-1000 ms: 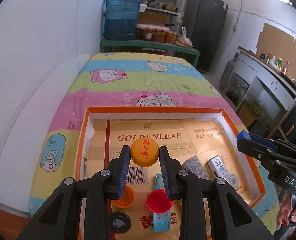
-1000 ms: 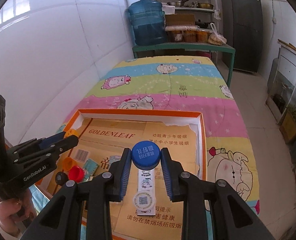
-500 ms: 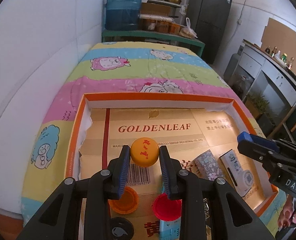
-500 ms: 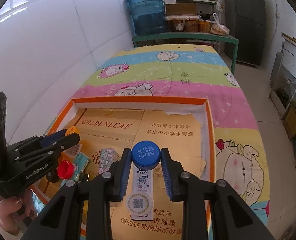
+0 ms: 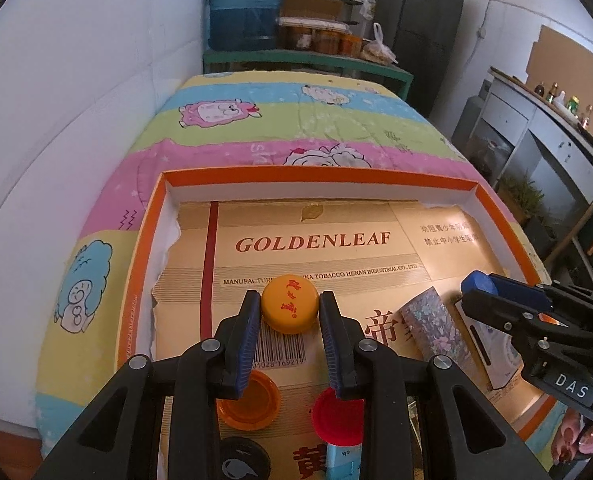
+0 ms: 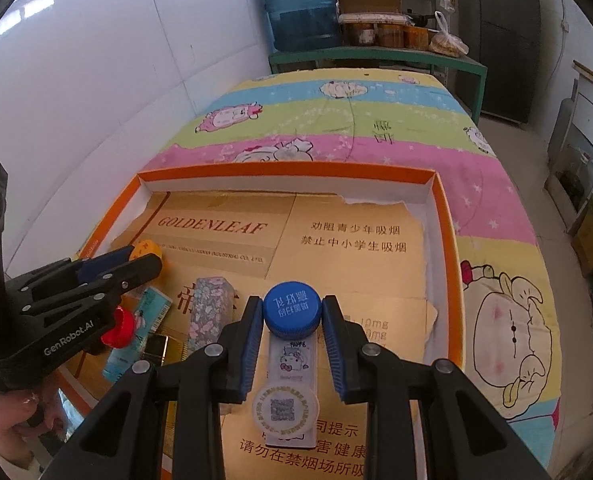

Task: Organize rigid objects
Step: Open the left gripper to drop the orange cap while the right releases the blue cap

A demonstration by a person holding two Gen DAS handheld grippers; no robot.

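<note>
Nearest in the left wrist view, a black cap (image 5: 238,458), an upturned orange cap (image 5: 252,404) and a red cap (image 5: 338,414) lie on the gold cardboard lining of the orange-rimmed box (image 5: 144,248). Just beyond, the left gripper (image 5: 290,310) clenches a yellow cap (image 5: 290,308) above the barcode. To the right, the right gripper (image 6: 292,314) grasps a blue cap (image 6: 292,314) over a white Hello Kitty pack (image 6: 292,376). A floral box (image 6: 208,308) lies between them. The far end of the striped blanket (image 5: 296,120) is bare.

Water jug (image 5: 243,4) behind striped blanket (image 5: 296,120)
</note>
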